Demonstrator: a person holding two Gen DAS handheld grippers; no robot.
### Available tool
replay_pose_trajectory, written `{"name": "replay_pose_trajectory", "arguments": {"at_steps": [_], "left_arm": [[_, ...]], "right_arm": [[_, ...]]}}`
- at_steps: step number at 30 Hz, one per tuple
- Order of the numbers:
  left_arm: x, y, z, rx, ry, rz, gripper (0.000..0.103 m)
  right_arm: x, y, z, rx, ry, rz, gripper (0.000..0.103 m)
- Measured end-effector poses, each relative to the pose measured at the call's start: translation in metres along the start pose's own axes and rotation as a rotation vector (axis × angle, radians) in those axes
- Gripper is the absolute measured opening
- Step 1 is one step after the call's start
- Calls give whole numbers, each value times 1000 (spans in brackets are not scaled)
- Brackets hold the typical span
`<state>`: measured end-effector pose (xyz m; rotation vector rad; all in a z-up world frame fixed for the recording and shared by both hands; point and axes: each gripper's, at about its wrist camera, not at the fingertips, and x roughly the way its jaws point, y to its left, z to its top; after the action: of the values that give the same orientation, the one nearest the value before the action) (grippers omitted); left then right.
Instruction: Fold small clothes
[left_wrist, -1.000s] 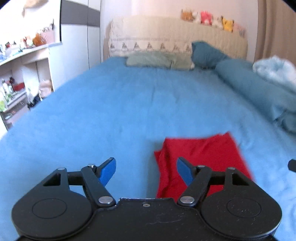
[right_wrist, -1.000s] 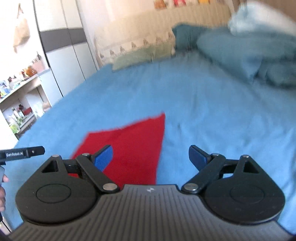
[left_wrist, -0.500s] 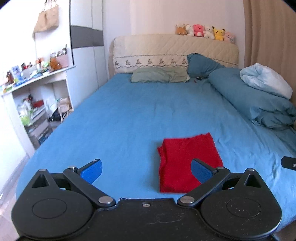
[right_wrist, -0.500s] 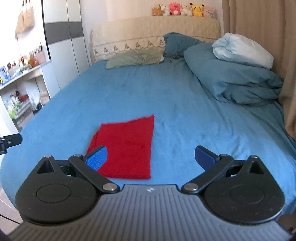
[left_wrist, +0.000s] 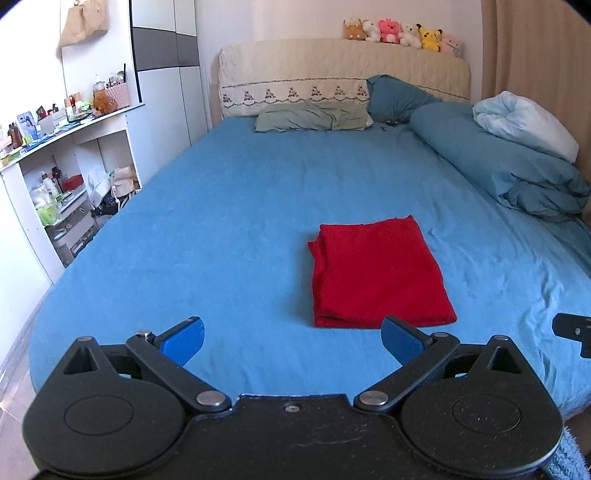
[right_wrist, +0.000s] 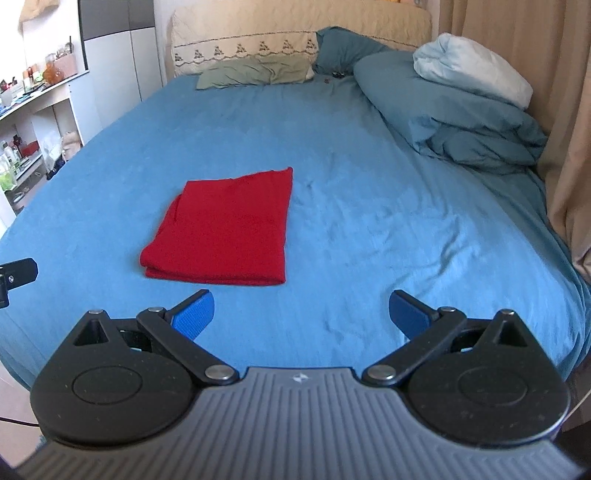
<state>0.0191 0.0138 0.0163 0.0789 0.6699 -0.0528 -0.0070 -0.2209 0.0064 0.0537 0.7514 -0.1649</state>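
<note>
A red garment (left_wrist: 376, 271) lies folded into a flat rectangle on the blue bed (left_wrist: 229, 236); it also shows in the right wrist view (right_wrist: 225, 230). My left gripper (left_wrist: 291, 339) is open and empty, held back near the foot of the bed, apart from the garment. My right gripper (right_wrist: 301, 314) is open and empty, also back from the garment, to its right. Nothing touches the cloth.
A rolled teal duvet (left_wrist: 506, 170) with a pale blanket (left_wrist: 524, 123) lies along the bed's right side. Pillows (left_wrist: 314, 116) sit by the headboard. White shelves (left_wrist: 55, 166) with clutter stand left. A curtain (right_wrist: 565, 110) hangs right.
Both grippers have pulled back and up from the red garment, which now lies folded farther ahead. Both sets of jaws have opened wider.
</note>
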Motion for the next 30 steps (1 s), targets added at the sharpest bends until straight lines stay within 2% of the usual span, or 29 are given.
{"name": "replay_pose_trajectory", "arguments": {"at_steps": [30], "left_arm": [[-6,-5,1,13,-18,7,103]], "right_arm": [[0,-1,-3,6,9,6,103]]}}
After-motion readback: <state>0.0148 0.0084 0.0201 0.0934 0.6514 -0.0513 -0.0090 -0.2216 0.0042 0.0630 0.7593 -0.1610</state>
